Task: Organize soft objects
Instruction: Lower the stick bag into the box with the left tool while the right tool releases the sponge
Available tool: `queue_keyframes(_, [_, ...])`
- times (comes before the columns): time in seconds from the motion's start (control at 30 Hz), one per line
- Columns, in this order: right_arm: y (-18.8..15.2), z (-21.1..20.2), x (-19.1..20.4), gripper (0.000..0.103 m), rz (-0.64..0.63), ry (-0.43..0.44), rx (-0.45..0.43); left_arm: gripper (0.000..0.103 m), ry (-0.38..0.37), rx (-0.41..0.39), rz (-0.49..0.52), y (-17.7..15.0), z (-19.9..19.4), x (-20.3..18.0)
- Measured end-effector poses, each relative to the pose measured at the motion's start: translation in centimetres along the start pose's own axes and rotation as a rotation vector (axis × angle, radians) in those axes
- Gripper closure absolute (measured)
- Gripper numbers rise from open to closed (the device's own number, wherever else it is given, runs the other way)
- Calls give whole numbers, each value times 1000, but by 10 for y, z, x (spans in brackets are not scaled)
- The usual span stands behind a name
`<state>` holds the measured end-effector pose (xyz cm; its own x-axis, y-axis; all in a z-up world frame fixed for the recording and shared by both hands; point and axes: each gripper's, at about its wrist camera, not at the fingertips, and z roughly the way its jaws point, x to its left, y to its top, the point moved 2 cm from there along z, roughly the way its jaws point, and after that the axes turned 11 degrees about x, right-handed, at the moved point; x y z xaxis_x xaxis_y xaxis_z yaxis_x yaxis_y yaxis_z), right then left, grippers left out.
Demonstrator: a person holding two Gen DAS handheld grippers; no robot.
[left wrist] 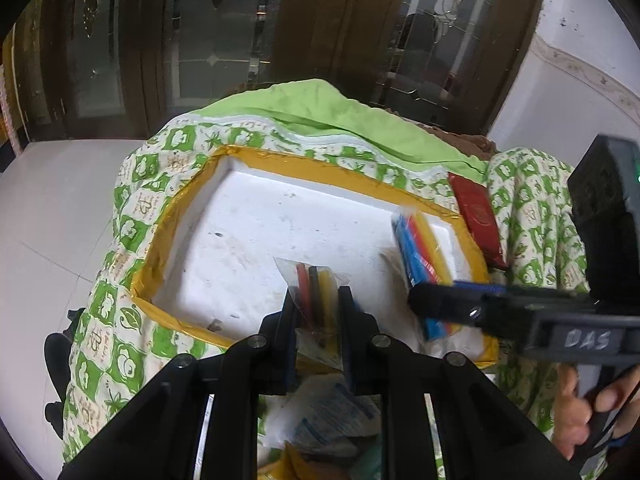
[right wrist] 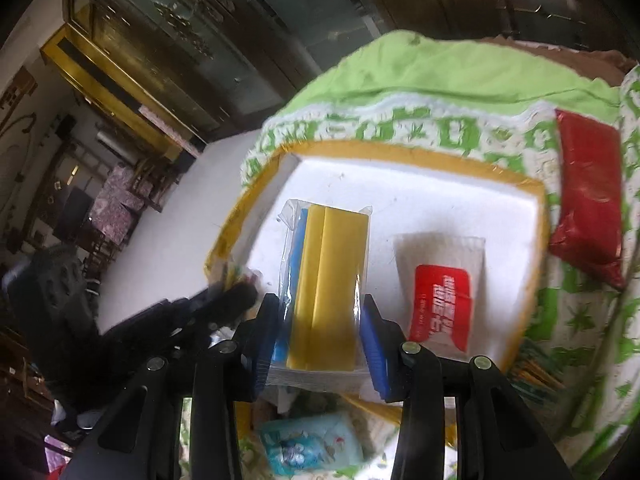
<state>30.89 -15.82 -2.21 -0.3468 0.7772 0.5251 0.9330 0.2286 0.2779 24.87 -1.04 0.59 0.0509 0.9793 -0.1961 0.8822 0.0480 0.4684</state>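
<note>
- Sponge pack (right wrist: 326, 280), the larger of the two carried things: yellow and blue sponges sealed in clear film; it looks light, squashy and slick-skinned, so I judge a hold across the broad faces near the middle safest, since the film could slide or crumple; the right gripper (right wrist: 320, 322) is clamped on its near end, above the near part of the foam tray (left wrist: 256, 216).
- Small clear bag (left wrist: 316, 292) of red, dark and yellow strips: thin, floppy, nearly weightless by the look of it; best taken at the bag's body rather than the loose film corner; the left gripper (left wrist: 316, 312) is pinched on it over the tray's near edge.
- Foam tray, white inside with a yellow-taped rim, sits on a green-patterned quilt (left wrist: 132, 240); inside, near the right edge, lies a clear sachet (right wrist: 440, 292) with a red label; otherwise the floor shows bare, with a few dark specks.
- Red packet (right wrist: 588, 196) lies on the quilt just outside the tray's right rim.
</note>
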Motion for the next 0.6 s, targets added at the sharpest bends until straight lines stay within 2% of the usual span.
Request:
queue_keyframes(0.1, [1, 15, -15, 60, 33, -41, 20, 86, 6, 11, -5, 3, 8, 6])
queue_keyframes(0.17, [2, 17, -20, 60, 15, -144, 3, 86, 15, 21, -6, 5, 14, 10])
queue_keyframes(0.23, [4, 16, -20, 61, -18, -190, -16, 86, 20, 32, -12, 8, 21, 14])
queue_keyframes(0.6, [1, 18, -15, 61, -67, -203, -27, 86, 34, 81, -6, 7, 47, 12])
